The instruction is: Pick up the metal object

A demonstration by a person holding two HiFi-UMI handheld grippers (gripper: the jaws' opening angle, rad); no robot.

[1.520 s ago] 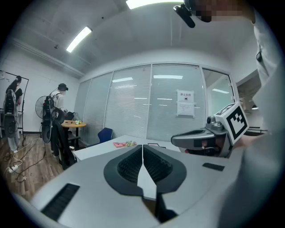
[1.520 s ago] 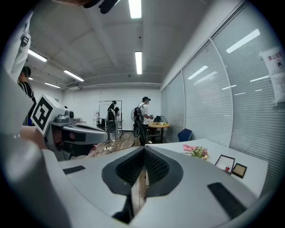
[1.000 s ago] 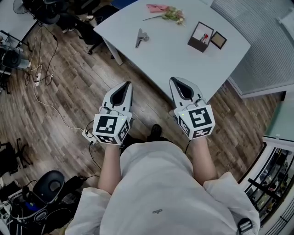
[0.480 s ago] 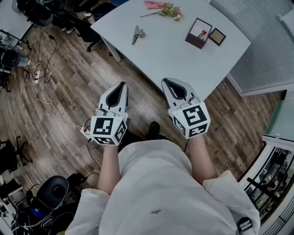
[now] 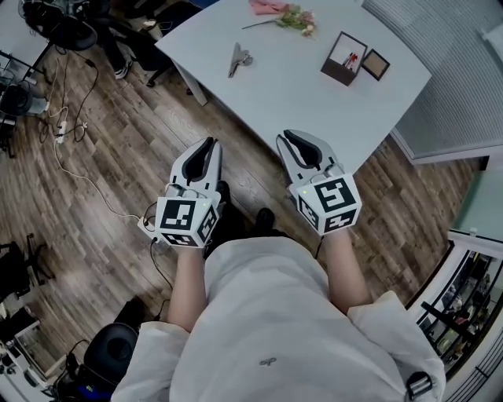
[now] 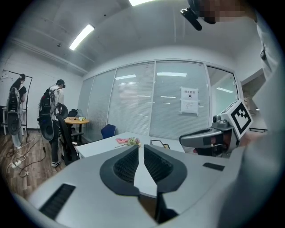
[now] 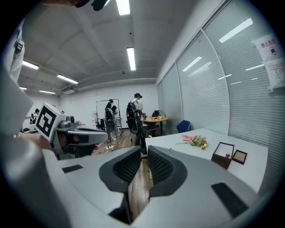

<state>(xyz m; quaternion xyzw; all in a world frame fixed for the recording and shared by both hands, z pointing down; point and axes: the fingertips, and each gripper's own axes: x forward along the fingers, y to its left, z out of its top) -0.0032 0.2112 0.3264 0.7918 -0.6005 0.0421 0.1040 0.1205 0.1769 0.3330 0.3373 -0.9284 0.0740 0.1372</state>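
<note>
The metal object [image 5: 238,59], a small silver clip-like piece, lies on the white table [image 5: 275,94] near its far left side. Both grippers hover over the wooden floor short of the table's near edge, far from the object. My left gripper [image 5: 207,146] [image 6: 140,147] is shut and empty. My right gripper [image 5: 286,140] [image 7: 144,149] has just been opening its jaws. A narrow gap shows floor between the pads, with nothing in it. The metal object is not visible in either gripper view.
On the table lie a pink cloth with flowers [image 5: 284,16], a dark open box [image 5: 346,59] and a small framed square [image 5: 375,65]. Cables and a power strip [image 5: 149,228] lie on the floor at left. Office chairs [image 5: 118,357] stand around. People stand far off [image 7: 133,111].
The right gripper's jaws have parted a little. Both grippers keep about the same place in front of the table, and the head view has shifted slightly.
</note>
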